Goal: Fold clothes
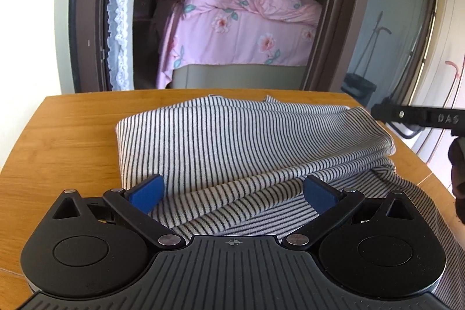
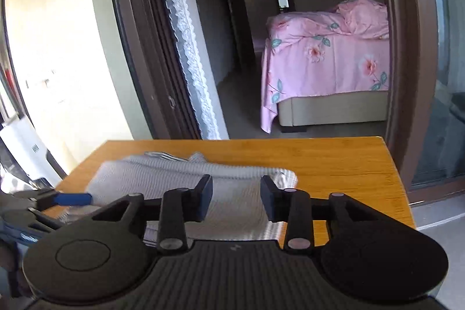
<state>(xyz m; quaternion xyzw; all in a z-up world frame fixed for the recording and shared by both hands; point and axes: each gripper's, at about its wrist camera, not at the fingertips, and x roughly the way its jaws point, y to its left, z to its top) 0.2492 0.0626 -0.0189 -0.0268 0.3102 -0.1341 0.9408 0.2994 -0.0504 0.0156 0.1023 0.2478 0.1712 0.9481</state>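
Observation:
A black-and-white striped garment (image 1: 232,141) lies partly folded on the wooden table (image 1: 66,135), with one part hanging over the near right edge. My left gripper (image 1: 232,191) is open and empty, its blue pads just above the garment's near fold. My right gripper (image 2: 236,198) is open and empty, above the garment (image 2: 180,179) near its right end. The right gripper's finger shows at the right edge of the left wrist view (image 1: 412,115). The left gripper's blue pad shows at the left of the right wrist view (image 2: 72,198).
The table's far edge (image 2: 290,140) faces a brown doorway. Beyond it stands a bed with a pink floral cover (image 1: 238,28). A lace curtain (image 1: 119,19) hangs at the door's left. A dark bin (image 1: 359,89) stands on the floor at right.

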